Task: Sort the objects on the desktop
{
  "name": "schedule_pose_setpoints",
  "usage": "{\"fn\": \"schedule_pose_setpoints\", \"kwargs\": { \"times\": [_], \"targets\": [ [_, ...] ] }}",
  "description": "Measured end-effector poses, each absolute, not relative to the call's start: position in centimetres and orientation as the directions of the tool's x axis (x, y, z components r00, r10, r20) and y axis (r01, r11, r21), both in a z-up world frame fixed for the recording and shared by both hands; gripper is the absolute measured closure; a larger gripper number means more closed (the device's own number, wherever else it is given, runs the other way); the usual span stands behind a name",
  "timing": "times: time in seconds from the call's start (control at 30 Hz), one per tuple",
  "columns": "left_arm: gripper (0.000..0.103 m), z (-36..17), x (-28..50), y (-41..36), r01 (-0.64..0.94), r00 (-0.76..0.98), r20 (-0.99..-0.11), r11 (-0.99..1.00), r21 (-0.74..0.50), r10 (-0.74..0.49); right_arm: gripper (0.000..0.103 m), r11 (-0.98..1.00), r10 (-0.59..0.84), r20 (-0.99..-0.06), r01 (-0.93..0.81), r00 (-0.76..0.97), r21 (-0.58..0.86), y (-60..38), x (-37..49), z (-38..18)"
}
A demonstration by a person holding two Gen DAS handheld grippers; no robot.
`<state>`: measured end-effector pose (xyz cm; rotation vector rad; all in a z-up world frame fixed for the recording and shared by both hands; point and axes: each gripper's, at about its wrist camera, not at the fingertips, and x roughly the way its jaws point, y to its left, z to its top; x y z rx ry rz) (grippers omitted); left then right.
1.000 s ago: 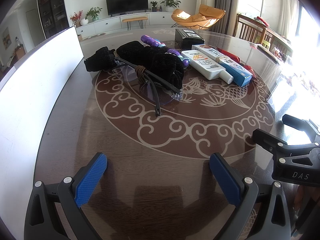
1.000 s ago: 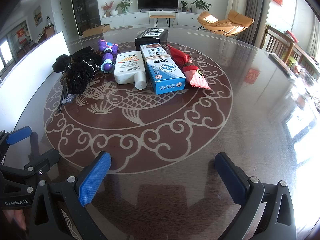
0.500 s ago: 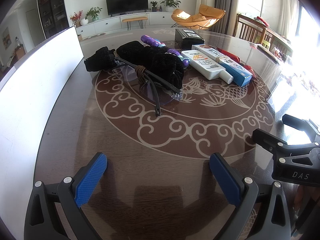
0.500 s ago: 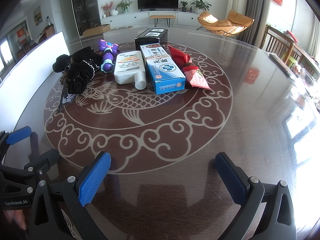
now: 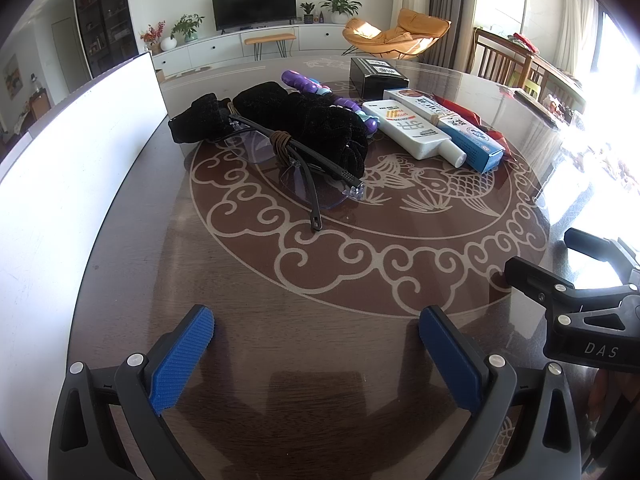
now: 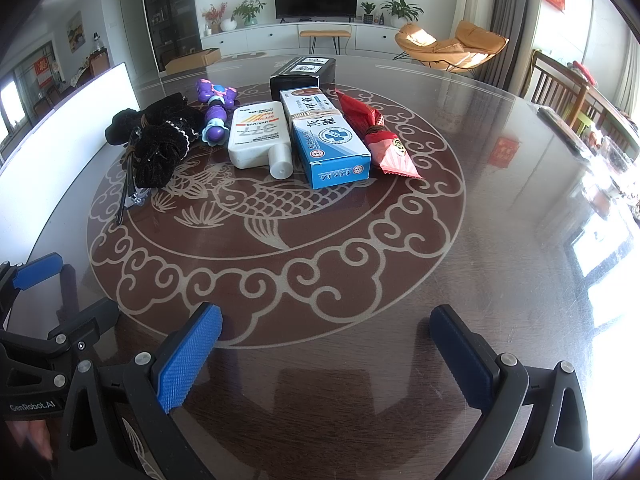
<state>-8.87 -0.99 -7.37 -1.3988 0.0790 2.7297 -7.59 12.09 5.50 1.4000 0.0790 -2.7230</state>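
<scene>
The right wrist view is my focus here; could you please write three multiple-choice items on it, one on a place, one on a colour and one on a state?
1. Where does the white flat plastic bottle lie?
A. Between the purple plastic toy and the blue-and-white cardboard box
B. To the right of the red foil snack packet
C. On top of the black glossy carton

2. What colour are the pads of the right gripper?
A. Red
B. Blue
C. Yellow

3. How does the right gripper stand?
A. Shut on the bottle
B. Shut on nothing
C. Open, holding nothing

Answers:
1 A: the toy is on its left and the box on its right.
2 B: both ribbed pads show blue.
3 C: bare dark round table shows in the wide gap between the fingers.
</scene>
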Motion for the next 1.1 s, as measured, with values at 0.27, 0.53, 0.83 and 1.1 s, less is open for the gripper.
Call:
{"fn": "schedule_pose_setpoints", "kwargs": {
  "times": [0.27, 0.53, 0.83, 1.1],
  "targets": [
    [0.000, -7.37, -8.88, -0.99, -0.089, -0.582, -0.812, -0.996, 0.012, 0.042, 0.000, -0.996, -0.046, -0.814, 0.094, -0.580, -0.010, 12.09, -7.59, 5.50],
    [0.000, -7.38, -8.88, -0.99, -0.089, -0.582, -0.812, -0.996, 0.012, 0.042, 0.000, -0.996, -0.046, -0.814, 0.093, -0.580, -0.010, 12.09, -7.58, 5.50],
    [0.000, -7.38, -8.86, -1.01, -0.089, -0.582, -0.812, -0.996, 0.012, 0.042, 0.000, -0.996, -0.046, -0.814, 0.093, -0.580, -0.010, 12.08, -7.56, 5.51],
    [0.000, -7.19, -8.15, -1.85, -0.115, -0.564, -0.823, -0.993, 0.004, 0.062, 0.000, -0.996, -0.046, -0.814, 0.093, -0.580, -0.010, 12.06, -7.57, 5.51]
  ]
}}
